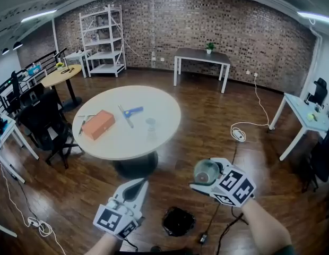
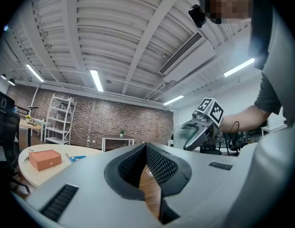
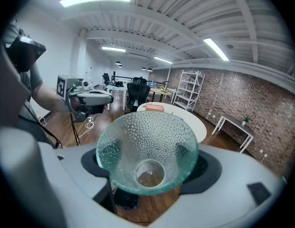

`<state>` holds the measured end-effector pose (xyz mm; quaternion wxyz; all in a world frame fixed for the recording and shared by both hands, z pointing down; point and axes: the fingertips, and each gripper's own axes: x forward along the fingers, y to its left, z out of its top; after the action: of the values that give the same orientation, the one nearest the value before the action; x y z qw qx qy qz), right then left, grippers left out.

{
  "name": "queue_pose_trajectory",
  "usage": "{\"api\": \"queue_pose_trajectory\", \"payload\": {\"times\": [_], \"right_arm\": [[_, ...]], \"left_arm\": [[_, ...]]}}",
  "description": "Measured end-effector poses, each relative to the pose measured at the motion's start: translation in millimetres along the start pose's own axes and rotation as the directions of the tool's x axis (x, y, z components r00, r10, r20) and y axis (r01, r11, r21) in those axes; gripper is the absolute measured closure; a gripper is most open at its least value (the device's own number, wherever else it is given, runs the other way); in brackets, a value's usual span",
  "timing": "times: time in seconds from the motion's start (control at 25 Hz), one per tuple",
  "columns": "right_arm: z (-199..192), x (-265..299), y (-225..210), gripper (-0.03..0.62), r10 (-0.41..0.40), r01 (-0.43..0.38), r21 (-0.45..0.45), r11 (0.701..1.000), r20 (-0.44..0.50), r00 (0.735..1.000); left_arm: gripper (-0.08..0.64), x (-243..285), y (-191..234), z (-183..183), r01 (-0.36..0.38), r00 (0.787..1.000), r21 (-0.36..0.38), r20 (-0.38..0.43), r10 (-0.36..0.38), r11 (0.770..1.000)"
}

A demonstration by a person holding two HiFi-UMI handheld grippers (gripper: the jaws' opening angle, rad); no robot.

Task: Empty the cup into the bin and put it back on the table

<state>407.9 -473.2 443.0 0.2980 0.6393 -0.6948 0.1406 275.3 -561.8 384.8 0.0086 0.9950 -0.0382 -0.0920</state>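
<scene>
Nearest the person, the left gripper (image 1: 137,186) has its jaws closed together with nothing between them. Beside it, the right gripper (image 1: 211,178) is clamped on the clear, dimpled glass cup (image 1: 206,170). The cup lies along the jaws, held at its sides, with its mouth facing back toward the gripper's body. It is held in the air over the wooden floor, up and to the right of a black bin (image 1: 178,221) that stands between the two grippers. Farther off stands a round white table (image 1: 154,142) bearing an orange box (image 1: 97,124), a blue tool (image 1: 131,111) and a small clear glass (image 1: 150,124). A brick wall (image 1: 260,31) closes the room behind.
</scene>
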Motion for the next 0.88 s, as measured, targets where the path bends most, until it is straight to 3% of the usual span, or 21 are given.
{"api": "queue_pose_trajectory", "payload": {"times": [0.24, 0.44, 0.6, 0.88], "right_arm": [[10.2, 14.4, 19.0, 0.195, -0.043, 0.044, -0.020, 0.999, 0.033, 0.999], [10.6, 29.6, 28.7, 0.195, -0.040, 0.039, 0.015, 0.999, 0.061, 0.997], [10.5, 31.7, 32.9, 0.195, -0.074, 0.080, -0.107, 0.991, 0.061, 0.995], [11.3, 34.9, 34.4, 0.195, 0.070, -0.053, -0.138, 0.989, 0.120, 0.990]], "left_arm": [[0.555, -7.0, 19.5, -5.8, 0.017, 1.000, -0.014, -0.001, -0.017, 1.000], [0.555, -10.6, 32.7, -10.2, 0.002, 1.000, -0.025, -0.009, -0.002, 1.000], [0.555, -14.0, 29.9, -10.5, -0.032, 0.999, -0.023, -0.023, 0.031, 0.999], [0.555, -15.8, 23.4, -8.4, -0.183, 0.982, 0.012, -0.042, 0.183, 0.983]]}}
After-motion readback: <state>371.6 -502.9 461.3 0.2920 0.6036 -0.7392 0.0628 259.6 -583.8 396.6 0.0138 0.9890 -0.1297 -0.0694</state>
